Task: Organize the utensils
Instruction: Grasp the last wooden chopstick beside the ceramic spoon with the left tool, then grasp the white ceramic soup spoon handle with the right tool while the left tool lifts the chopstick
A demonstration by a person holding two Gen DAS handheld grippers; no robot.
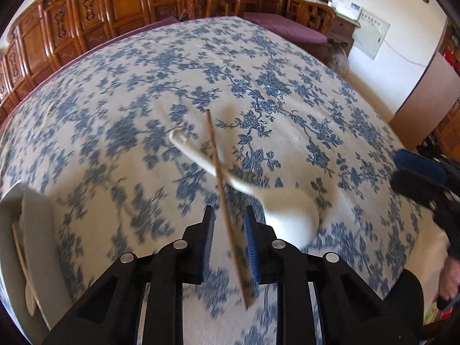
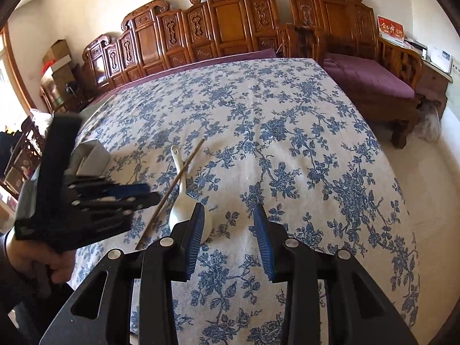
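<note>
Left claw: jaws standing narrow around the chopstick, a gap showing beside it; whether the pads are pressing cannot be told.
Chopstick: lying slanted across the white spoon on the blue-flowered cloth of the worktop.
Right claw: jaws standing apart, gripping nothing, hovering just beside the spoon's bowl.
White tray: sitting at the left edge, carrying a pale utensil.
</note>
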